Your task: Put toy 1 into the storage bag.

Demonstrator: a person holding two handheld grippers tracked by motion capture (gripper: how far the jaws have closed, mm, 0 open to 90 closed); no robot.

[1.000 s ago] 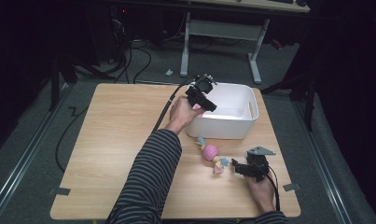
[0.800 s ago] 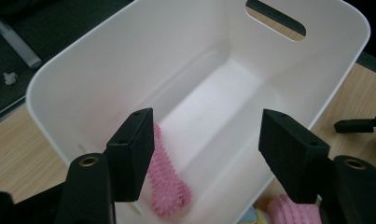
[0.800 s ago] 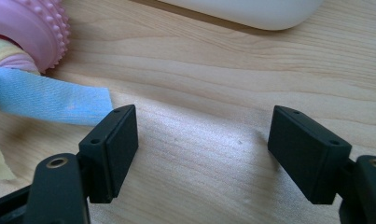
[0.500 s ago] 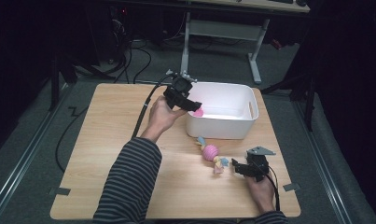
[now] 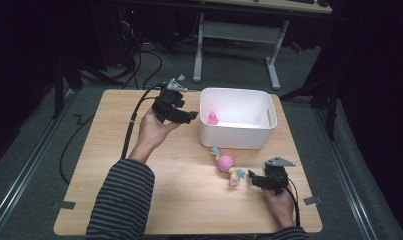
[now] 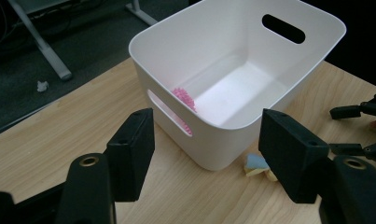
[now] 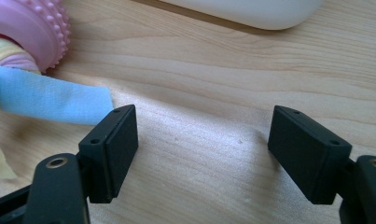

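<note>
A white bin (image 5: 259,139) stands at the table's back right, and a small pink spiky toy (image 5: 212,119) lies against its left wall inside. My left gripper (image 5: 188,117) hovers just left of the bin, open and empty; its own view looks over the bin's near corner (image 6: 223,140) and the pink toy (image 6: 183,99). On the table in front of the bin lies a pink knobbly ball with cloth strips (image 5: 225,164). My right gripper (image 5: 253,180) rests open just right of that toy, with its blue strip (image 7: 50,100) beside the left jaw.
The wooden table (image 5: 114,165) has bare room on its left half and along the front. A black cable (image 5: 131,127) trails from the left gripper off the back edge. Dark floor and desk legs (image 5: 274,70) lie beyond.
My left hand has drawn back leftward from above the bin to beside it, and the pink spiky toy now shows inside. The right gripper has stayed put.
</note>
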